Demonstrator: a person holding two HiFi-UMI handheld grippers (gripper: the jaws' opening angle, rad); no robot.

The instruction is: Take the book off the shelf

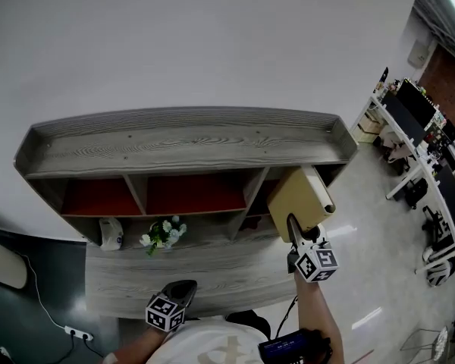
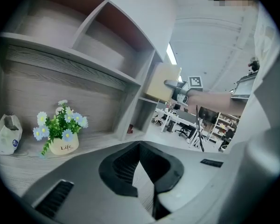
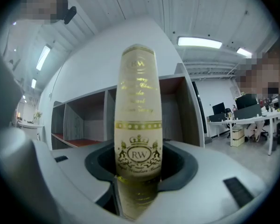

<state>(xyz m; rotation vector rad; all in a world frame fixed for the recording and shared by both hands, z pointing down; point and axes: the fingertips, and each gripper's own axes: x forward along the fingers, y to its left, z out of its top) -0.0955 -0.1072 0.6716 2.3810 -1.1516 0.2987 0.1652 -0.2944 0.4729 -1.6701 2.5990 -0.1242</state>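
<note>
A tan book (image 1: 299, 196) with a cream spine and a gold crest (image 3: 137, 125) is out in front of the right end of the grey wooden shelf (image 1: 189, 139), tilted, clear of its compartments. My right gripper (image 1: 294, 230) is shut on its lower edge, and in the right gripper view the spine stands upright between the jaws of the right gripper (image 3: 137, 181). My left gripper (image 1: 178, 290) hovers low over the front of the lower shelf board, its jaws together and empty (image 2: 141, 146). From the left gripper view the book (image 2: 162, 82) shows at the far right.
A small pot of blue and white flowers (image 1: 163, 235) and a white pouch (image 1: 111, 232) sit on the lower board under the red-backed compartments. Office desks and chairs (image 1: 417, 150) fill the right side. A power strip (image 1: 80, 333) lies on the floor at the left.
</note>
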